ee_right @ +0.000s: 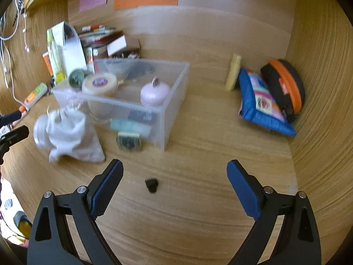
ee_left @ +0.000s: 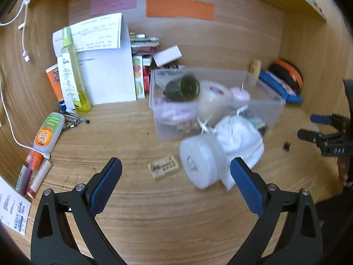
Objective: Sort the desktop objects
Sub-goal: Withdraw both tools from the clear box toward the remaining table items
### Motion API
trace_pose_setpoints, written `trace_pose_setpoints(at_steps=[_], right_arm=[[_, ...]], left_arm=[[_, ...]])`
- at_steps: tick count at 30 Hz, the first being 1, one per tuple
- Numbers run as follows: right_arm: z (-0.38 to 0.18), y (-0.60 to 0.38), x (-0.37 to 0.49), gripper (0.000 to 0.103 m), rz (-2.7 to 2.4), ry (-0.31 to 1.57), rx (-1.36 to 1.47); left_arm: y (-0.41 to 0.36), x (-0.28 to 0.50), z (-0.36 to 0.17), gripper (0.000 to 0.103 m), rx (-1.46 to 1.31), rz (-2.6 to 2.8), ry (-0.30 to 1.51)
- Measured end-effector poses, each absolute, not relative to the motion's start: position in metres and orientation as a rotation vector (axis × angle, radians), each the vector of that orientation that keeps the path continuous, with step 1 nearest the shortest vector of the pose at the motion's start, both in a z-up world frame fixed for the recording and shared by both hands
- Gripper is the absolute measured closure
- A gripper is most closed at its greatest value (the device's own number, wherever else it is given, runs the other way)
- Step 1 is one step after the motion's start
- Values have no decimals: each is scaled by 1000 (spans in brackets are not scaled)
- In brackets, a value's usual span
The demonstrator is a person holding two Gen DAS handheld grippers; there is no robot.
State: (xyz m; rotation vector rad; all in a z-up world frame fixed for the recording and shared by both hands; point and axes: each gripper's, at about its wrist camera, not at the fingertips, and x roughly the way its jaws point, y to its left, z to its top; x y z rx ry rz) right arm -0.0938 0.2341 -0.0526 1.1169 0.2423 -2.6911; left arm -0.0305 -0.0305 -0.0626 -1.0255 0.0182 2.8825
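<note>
Jaws of left gripper (ee_left: 176, 172) and right gripper (ee_right: 175, 173) gape, released, over the desk (ee_right: 198, 209).

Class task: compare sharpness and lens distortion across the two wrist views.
Left wrist view: white jar and clear bin smeared by motion, gripper fingers sharp; right wrist view: white pouch blurred, desk grain bowed by fisheye in both.
</note>
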Motion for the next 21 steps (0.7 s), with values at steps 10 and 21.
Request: trace_pose_setpoints(at_steps=[10,21], right_arm=[[-70,234,-89,9,-2653,231,1195],[-78,226,-90,12,-2603,253,1224]], left_arm=[[-29,-50,-80,21,-1095,2726,114],[-14,-85,-89,36,-1106,2620,134]])
